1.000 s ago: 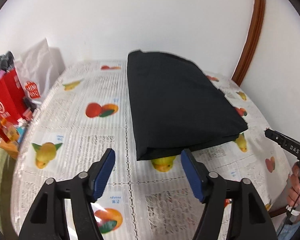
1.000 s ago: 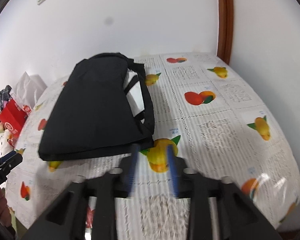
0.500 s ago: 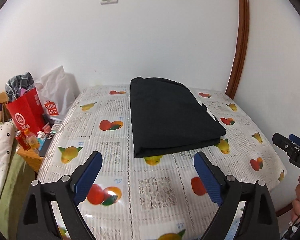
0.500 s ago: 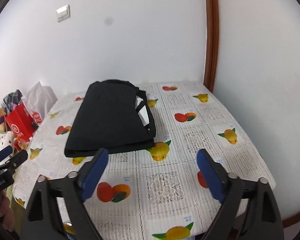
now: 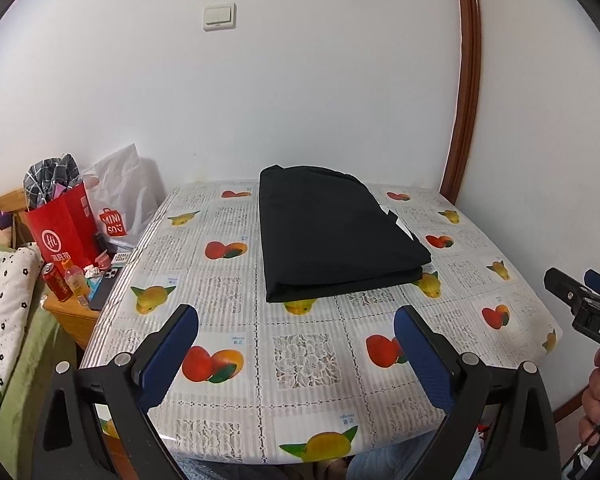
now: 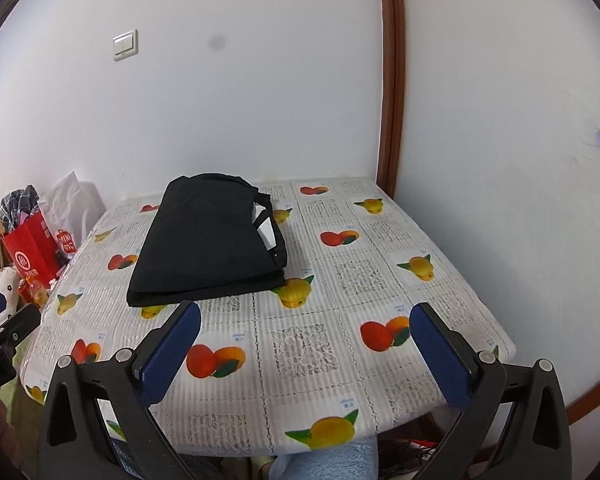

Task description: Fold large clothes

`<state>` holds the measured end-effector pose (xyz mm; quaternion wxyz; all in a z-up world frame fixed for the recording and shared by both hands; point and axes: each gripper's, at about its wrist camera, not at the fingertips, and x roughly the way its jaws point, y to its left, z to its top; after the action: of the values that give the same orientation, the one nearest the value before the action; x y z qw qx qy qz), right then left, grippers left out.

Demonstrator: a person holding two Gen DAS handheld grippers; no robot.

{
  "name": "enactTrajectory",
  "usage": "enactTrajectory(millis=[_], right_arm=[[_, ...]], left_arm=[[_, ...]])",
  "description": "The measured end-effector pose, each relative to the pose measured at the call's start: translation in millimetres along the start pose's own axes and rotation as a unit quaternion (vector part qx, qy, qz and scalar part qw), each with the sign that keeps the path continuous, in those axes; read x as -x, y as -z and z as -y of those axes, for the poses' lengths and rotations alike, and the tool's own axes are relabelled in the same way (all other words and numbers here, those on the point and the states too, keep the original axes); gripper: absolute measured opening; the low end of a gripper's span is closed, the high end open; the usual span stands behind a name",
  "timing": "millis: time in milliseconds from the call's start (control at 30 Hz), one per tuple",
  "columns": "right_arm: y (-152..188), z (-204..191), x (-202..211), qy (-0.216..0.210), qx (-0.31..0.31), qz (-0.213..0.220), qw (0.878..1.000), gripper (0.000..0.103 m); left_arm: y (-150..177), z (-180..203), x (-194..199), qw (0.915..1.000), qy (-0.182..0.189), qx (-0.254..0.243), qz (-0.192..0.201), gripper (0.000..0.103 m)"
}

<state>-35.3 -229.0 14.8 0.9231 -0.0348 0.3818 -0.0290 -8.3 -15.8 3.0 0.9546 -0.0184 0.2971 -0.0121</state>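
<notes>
A black garment (image 5: pixel 332 236) lies folded in a flat rectangular stack on the far half of the table; it also shows in the right wrist view (image 6: pixel 212 244), with straps and a white inner patch at its right edge. My left gripper (image 5: pixel 296 320) is open and empty, held back over the table's near edge, well short of the garment. My right gripper (image 6: pixel 304 316) is open and empty, also over the near edge. The right gripper's tip shows at the right of the left wrist view (image 5: pixel 580 300).
The table (image 5: pixel 300 364) wears a fruit-print lace cloth and stands in a wall corner. Left of it are a red paper bag (image 5: pixel 60 232), a white Miniso bag (image 5: pixel 120 200), and a low wooden stand (image 5: pixel 72 312) with a can and a bottle.
Both grippers have pulled back and up from the garment's near edge to the table's front edge. Their jaws have opened wide. The folded garment has stayed in place.
</notes>
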Motion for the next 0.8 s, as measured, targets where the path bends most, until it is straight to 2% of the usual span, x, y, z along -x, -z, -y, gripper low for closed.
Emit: enactTrajectory(millis=[300,800], right_arm=[[5.2,-6.2,9.4,0.003,0.013,0.001,1.0,0.103],[7.0,-4.8,10.0,0.015,0.013,-0.003,1.0,0.103]], left_arm=[[2.6,3.0,11.6,0.9999,-0.002,-0.006,0.014,0.099],[3.5,5.7,11.5,0.9998,-0.007,-0.011,0.013,0.099]])
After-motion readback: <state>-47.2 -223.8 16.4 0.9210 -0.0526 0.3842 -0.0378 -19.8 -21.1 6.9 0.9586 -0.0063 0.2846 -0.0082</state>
